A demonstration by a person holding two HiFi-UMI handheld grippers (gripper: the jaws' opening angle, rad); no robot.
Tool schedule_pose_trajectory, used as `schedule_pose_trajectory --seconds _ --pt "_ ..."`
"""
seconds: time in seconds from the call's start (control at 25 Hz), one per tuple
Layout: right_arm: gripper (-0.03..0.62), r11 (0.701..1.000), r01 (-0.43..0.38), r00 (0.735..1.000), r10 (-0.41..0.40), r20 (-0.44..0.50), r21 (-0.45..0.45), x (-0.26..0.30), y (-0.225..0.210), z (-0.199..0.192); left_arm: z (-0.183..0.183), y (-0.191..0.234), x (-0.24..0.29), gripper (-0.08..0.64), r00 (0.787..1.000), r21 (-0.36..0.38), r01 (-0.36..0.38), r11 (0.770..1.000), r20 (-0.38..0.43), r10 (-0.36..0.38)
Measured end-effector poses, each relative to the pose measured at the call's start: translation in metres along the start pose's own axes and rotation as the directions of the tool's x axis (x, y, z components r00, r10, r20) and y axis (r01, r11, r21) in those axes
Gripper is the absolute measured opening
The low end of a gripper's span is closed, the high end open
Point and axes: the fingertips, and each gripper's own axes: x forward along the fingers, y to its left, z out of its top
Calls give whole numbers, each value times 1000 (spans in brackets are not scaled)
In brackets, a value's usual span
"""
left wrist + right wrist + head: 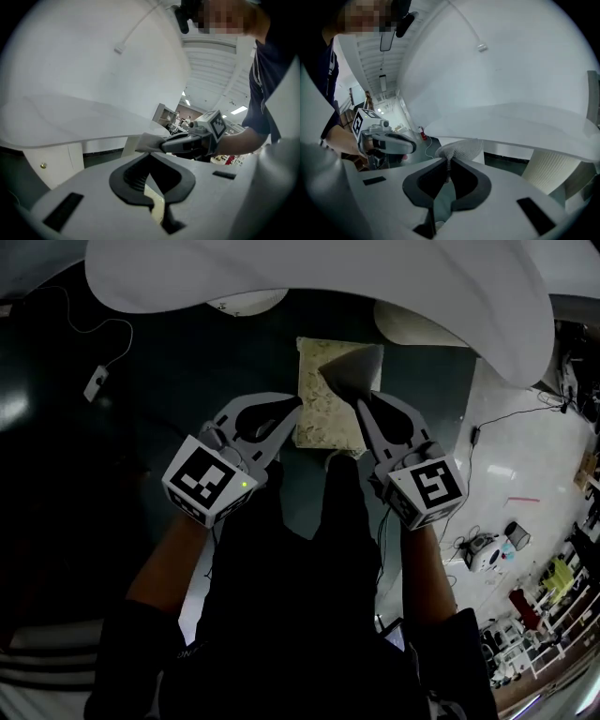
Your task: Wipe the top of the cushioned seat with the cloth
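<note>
— Two grippers: what do they have?
— Right gripper (362, 401) is clamped on the grey cloth (352, 369). Left gripper (298, 407) is closed and empty, at its nine o'clock.
— And the cushioned seat (323, 423)?
— Below both tips, with the cloth over its two o'clock corner.

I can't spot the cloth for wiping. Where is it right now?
The cloth is pinched in the right gripper, at the head view's upper middle, over the right part of the cushioned seat.
</note>
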Motion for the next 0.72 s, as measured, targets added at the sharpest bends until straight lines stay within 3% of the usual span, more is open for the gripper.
schedule_pose_trajectory --seconds 0.32,0.72 --pt "40 995 -99 991 99 -92 1 69 -53 -80 -63 25 48 8 994 -95 -107 990 -42 103" --pt "40 980 -199 958 191 -212 -13 150 -88 -177 -134 60 90 8 976 -222 -219 950 -34 217"
